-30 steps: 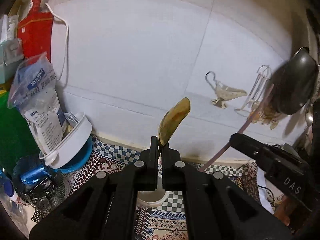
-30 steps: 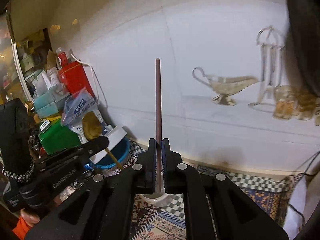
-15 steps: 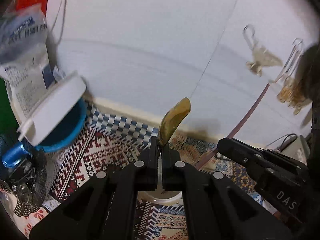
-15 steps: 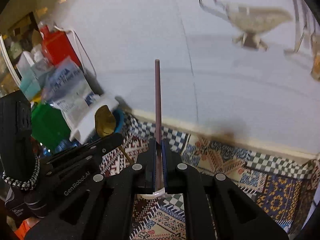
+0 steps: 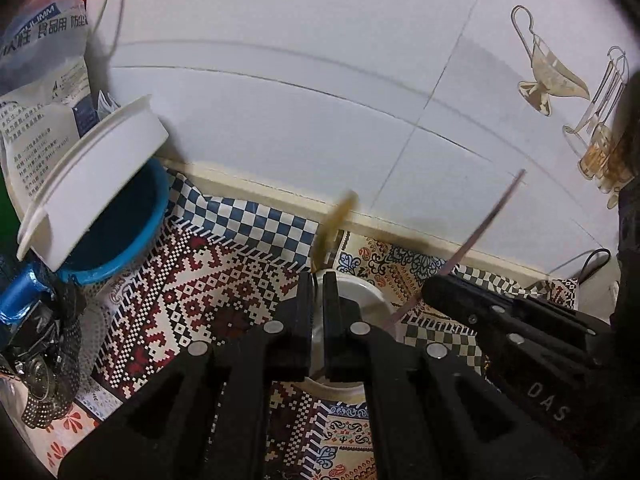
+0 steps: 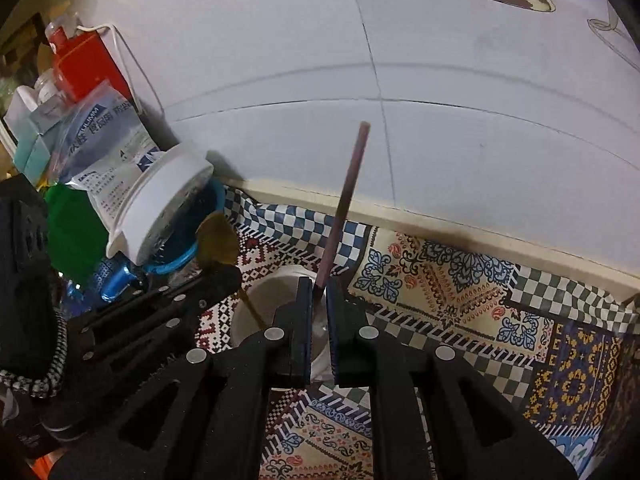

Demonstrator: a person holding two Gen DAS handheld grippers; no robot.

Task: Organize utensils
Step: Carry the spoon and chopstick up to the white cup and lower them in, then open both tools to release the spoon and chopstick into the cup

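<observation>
Two grippers point steeply down over the white cup (image 6: pixel 256 300), which stands on the patterned tablecloth (image 6: pixel 440 280) near the foot of the tiled wall (image 6: pixel 480 160). The left gripper (image 5: pixel 318 280) comes in over the cup's left rim and the right gripper (image 6: pixel 319 284) hangs over its middle, so their tips sit close together above the mouth.

I see the left jaws clamped together on the thin handle of the wooden spoon (image 5: pixel 340 212). Its bowl sticks up above the cup and the handle runs down into it. The spoon is smeared by motion in the left wrist view, though the right wrist view shows it clearly.

The right jaws have just been easing apart with the dark chopstick (image 6: pixel 348 184) between them. A sliver of daylight shows on either side of the stick, so the pads seem to have let go of it, though I can't be sure from this angle. The chopstick leans to the right above the cup, with its lower end inside.

Compared with a second ago, both hands have dropped and tipped forward. The wall filled most of both views then, and now the cloth and the cup's mouth do. The chopstick stood straight up in the right jaws before and is tilted now. The blue bowl (image 5: pixel 120 216), left of the cup with a white tub (image 5: pixel 92 176) tipped on it, looks nearer.
</observation>
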